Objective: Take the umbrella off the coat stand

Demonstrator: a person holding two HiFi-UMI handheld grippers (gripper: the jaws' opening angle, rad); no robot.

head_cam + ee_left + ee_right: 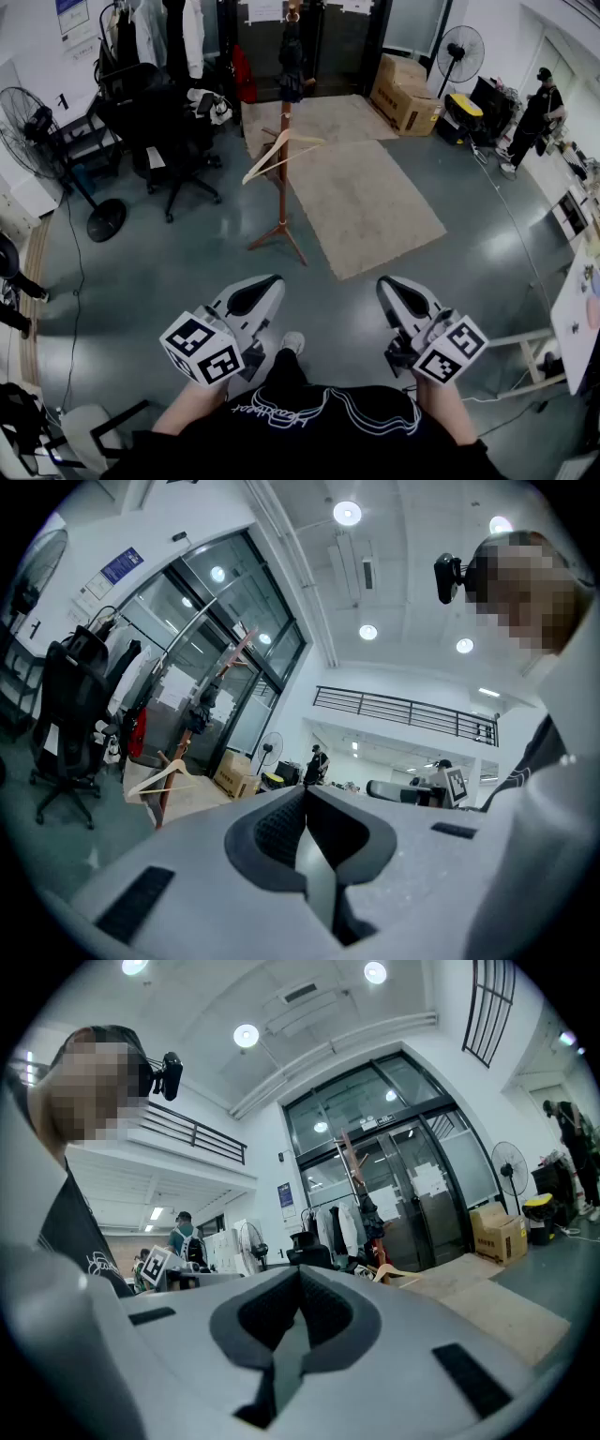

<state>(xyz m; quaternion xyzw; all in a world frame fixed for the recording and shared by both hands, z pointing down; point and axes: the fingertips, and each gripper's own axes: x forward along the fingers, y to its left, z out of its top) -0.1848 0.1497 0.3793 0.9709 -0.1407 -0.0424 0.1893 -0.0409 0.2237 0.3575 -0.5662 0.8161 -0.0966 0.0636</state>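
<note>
The wooden coat stand (281,178) rises from the grey floor a few steps ahead of me. A dark folded umbrella (292,61) hangs near its top, and a pale wooden hanger (281,150) hangs lower down. My left gripper (272,279) and right gripper (384,283) are held close to my body, pointing level at the stand and far short of it. Both are shut with nothing between the pads. In the left gripper view the stand (173,771) and umbrella (202,710) show beyond the shut left gripper (306,794). The right gripper (300,1274) faces the umbrella (367,1211).
A beige rug (366,178) lies right of the stand. A black office chair (164,131) and a floor fan (37,131) stand at the left. Cardboard boxes (405,94) and a second fan (459,47) are at the back right, near a person (536,112). A white table (577,319) edges the right.
</note>
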